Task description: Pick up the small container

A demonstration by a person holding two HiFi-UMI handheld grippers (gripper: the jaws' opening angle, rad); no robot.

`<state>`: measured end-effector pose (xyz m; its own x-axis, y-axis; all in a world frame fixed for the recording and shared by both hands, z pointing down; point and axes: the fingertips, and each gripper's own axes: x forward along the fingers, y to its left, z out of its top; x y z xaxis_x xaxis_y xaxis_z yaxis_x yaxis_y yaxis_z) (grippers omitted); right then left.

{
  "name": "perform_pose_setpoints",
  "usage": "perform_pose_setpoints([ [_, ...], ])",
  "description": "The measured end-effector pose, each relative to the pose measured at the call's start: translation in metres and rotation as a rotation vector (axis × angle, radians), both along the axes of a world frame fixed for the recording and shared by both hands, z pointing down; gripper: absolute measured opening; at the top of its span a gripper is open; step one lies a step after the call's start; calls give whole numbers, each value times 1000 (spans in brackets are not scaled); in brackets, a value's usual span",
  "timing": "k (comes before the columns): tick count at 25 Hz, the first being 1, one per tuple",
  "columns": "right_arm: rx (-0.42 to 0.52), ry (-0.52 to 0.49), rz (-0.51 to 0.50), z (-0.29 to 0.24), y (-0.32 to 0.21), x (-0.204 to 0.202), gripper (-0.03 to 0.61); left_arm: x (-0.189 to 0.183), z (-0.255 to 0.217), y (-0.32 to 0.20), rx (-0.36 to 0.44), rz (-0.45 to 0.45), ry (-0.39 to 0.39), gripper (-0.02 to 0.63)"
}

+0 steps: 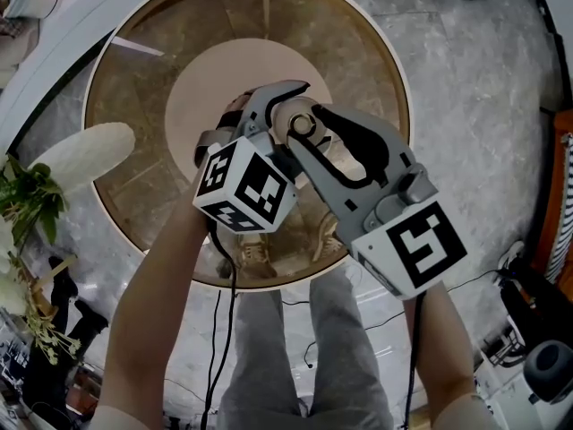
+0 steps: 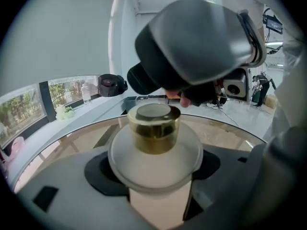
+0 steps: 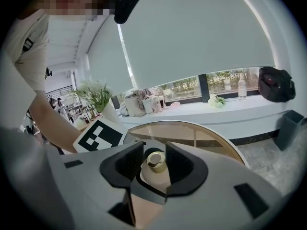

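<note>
The small container [image 2: 154, 150] is a frosted jar with a gold cap [image 2: 153, 127]. My left gripper [image 2: 154, 169] is shut on the jar's body and holds it above the round glass table [image 1: 107, 88]. In the right gripper view the gold cap [image 3: 156, 161] sits between the dark pads of my right gripper [image 3: 154, 166], with narrow gaps on both sides, so these jaws stand open around it. In the head view both grippers meet over the table's middle, the left gripper [image 1: 273, 97] crossing under the right gripper [image 1: 309, 124], and the jar is mostly hidden.
A plant with white flowers [image 1: 27, 200] and a pale oblong object [image 1: 85, 155] stand at the table's left. Cables [image 1: 300, 330] lie on the marble floor. A windowsill carries a black bag [image 3: 274, 84], a bottle [image 3: 242, 87] and several small items.
</note>
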<state>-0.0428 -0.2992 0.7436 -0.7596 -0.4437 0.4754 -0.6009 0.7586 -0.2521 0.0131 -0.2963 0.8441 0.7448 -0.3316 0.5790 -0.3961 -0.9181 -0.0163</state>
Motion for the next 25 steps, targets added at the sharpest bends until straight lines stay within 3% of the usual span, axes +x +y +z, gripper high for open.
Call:
perform_pose_setpoints([
  [6, 43, 25, -15, 13, 4, -10, 176, 0, 0, 2, 2, 13, -1, 328],
  [10, 64, 51, -10, 24, 7, -10, 176, 0, 1, 4, 0, 28, 0, 328],
  [25, 184, -12, 45, 28, 6, -7, 141, 0, 1, 6, -2, 40, 3, 328],
])
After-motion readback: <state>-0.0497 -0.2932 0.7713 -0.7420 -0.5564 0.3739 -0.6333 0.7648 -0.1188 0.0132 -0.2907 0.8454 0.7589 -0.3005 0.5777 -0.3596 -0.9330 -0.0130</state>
